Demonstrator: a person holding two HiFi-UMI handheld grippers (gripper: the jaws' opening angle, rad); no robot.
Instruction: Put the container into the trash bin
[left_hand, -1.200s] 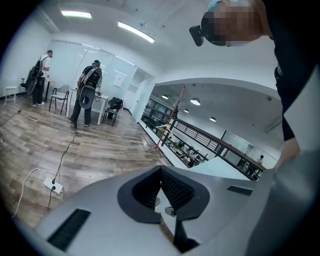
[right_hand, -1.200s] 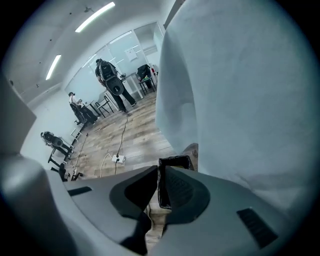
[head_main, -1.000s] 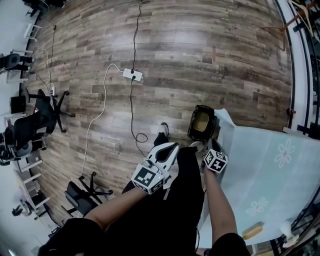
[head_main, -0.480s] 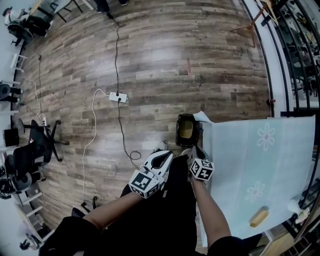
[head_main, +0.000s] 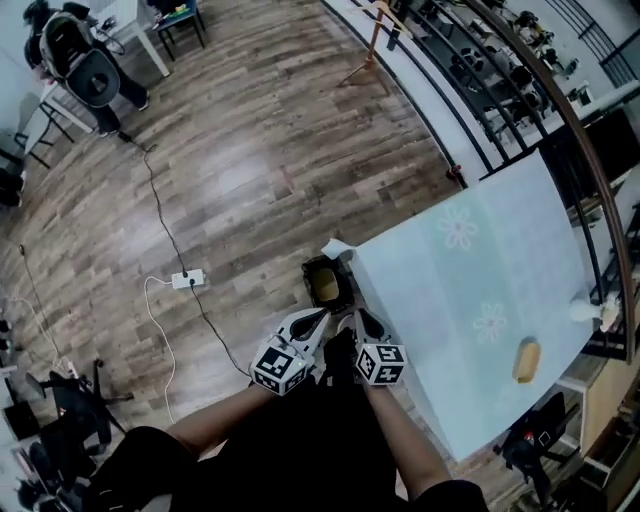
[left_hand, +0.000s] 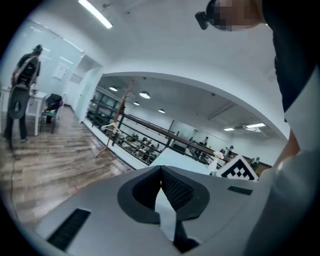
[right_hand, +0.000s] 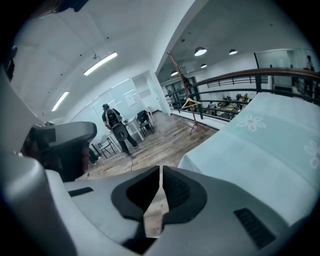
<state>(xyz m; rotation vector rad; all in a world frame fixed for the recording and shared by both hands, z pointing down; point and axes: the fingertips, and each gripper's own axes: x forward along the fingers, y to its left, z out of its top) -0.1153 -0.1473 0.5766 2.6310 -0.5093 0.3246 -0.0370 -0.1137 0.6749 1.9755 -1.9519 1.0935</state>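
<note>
- Over the last second the head view is seen to swing: much more of the table (head_main: 450, 290) with its pale blue cloth is now shown, and the trash bin (head_main: 308, 284) is brought nearer to the middle of the picture.
- The bin itself is not moved. It stands on the wooden floor (head_main: 230, 180), just beside the near corner of the table, as it did before.
- The left gripper (head_main: 320, 316) and the right gripper (head_main: 357, 316) are held close to the person's body, just short of the bin, much as a second ago.
- In both gripper views the jaws are pressed together, and nothing is held between them.
- A tan thing (head_main: 326, 286) is seen inside the bin, and it was there already a second ago. It is judged to be possibly the container, but this cannot be told for sure.
- A tan oblong object (head_main: 526, 360) lies on the cloth, well apart from the bin and from both grippers.
- If the container is the thing in the bin, the task is judged done. If it is the oblong object, nothing is yet picked up.
</note>
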